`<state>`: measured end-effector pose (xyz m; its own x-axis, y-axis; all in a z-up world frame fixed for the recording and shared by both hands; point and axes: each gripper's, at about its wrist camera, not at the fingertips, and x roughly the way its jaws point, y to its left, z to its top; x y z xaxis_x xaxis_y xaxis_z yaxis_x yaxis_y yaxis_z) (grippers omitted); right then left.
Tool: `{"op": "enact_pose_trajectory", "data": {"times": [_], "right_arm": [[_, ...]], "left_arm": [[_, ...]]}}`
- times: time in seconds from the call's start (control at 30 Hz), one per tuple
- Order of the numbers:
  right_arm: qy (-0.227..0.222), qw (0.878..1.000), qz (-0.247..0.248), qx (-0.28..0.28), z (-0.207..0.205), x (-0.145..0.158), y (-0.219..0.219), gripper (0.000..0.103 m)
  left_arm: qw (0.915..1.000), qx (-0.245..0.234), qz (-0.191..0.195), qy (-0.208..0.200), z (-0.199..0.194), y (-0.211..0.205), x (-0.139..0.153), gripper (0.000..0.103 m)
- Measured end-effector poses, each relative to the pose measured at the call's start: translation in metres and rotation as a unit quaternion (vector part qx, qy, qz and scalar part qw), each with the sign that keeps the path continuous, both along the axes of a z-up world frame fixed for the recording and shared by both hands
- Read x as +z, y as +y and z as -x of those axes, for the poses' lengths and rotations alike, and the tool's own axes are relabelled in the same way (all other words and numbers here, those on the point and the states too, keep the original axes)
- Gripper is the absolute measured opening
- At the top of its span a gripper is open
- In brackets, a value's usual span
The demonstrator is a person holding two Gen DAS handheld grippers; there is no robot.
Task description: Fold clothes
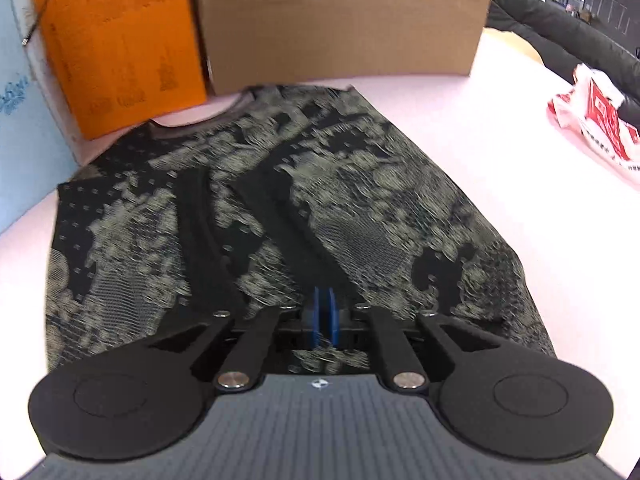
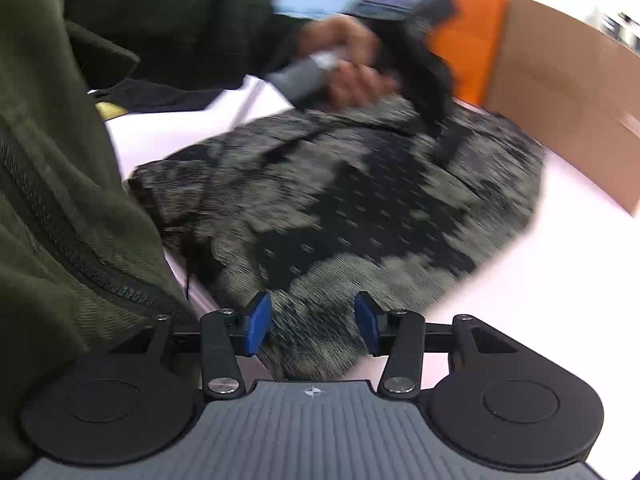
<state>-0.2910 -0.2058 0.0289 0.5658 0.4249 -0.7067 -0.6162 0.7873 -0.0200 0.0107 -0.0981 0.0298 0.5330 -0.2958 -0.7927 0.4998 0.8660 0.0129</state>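
- Left gripper (image 1: 324,316): the two blue pads stand pressed together with only a thin slit between them. Whether any cloth is caught in that slit cannot be told; patterned fabric lies directly under and ahead of the tips.
- Right gripper (image 2: 313,322): the blue pads are set wide apart and grasp nothing. A near edge of the fabric lies between and below them.
- Garment (image 1: 260,216): a black top with a pale grey-green lace-like print lies spread on the pale pink table (image 1: 520,128). In the left wrist view its neckline is at the far end, close to the boxes, and two dark bands run from the far end toward the gripper.
- In the right wrist view the garment (image 2: 360,208) appears blurred, with its near-left part bunched at the table edge.
- Person: a hand (image 2: 352,68) grips the handle of the left gripper above the far part of the garment. A dark green sleeve (image 2: 168,20) and a zipped jacket fill the left side of that view.
- Far surroundings: an orange box (image 1: 120,44) stands left of a brown cardboard box (image 1: 340,20), both just beyond the neckline. A light blue box (image 1: 20,120) stands at the far left.
- A red and white bag (image 1: 596,120) lies on the table at the far right, well apart from the garment.
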Motion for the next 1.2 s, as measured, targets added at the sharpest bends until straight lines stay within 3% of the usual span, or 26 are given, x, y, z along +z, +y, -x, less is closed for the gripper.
{"op": "enact_pose_trajectory", "data": {"times": [0.1, 0.23, 0.37, 0.43, 0.57, 0.73, 0.8, 0.93, 1.07, 1.2], "right_arm": [[0.006, 1.000, 0.022, 0.015, -0.007, -0.013, 0.004, 0.045], [0.001, 0.999, 0.041, -0.018, 0.005, -0.005, -0.007, 0.005], [0.035, 0.996, 0.061, -0.059, 0.021, -0.005, -0.030, 0.005], [0.052, 0.993, 0.070, -0.073, 0.031, -0.008, -0.041, 0.005], [0.064, 0.992, 0.069, -0.084, 0.041, -0.009, -0.050, 0.005], [0.073, 0.991, 0.058, -0.093, 0.045, -0.014, -0.056, 0.005], [0.076, 0.991, 0.051, -0.100, 0.046, -0.014, -0.060, 0.006], [0.075, 0.990, 0.039, -0.112, 0.049, -0.007, -0.072, 0.021], [0.062, 0.989, 0.026, -0.131, 0.053, 0.008, -0.091, 0.030], [0.029, 0.985, -0.031, -0.165, 0.046, 0.024, -0.111, 0.035]], "left_arm": [[0.9999, 0.002, -0.009, 0.014, -0.002, -0.006, -0.008, 0.012], [0.9996, 0.018, -0.006, 0.021, -0.007, -0.004, -0.007, 0.012], [0.9994, 0.024, 0.002, 0.027, -0.015, -0.001, -0.008, 0.011], [0.9993, 0.023, 0.011, 0.028, -0.016, 0.003, -0.007, 0.002], [0.9988, 0.047, 0.006, 0.010, -0.018, 0.009, 0.000, 0.002], [0.9987, 0.046, -0.005, 0.022, -0.026, 0.015, 0.004, 0.003], [0.9987, 0.039, -0.013, 0.029, -0.025, 0.017, 0.005, 0.011], [0.9994, 0.017, -0.018, 0.023, -0.011, 0.027, 0.013, 0.027], [0.9996, 0.007, -0.022, -0.016, 0.021, 0.049, 0.027, 0.043], [0.9974, 0.028, -0.038, -0.055, 0.060, 0.091, 0.033, 0.053]]}}
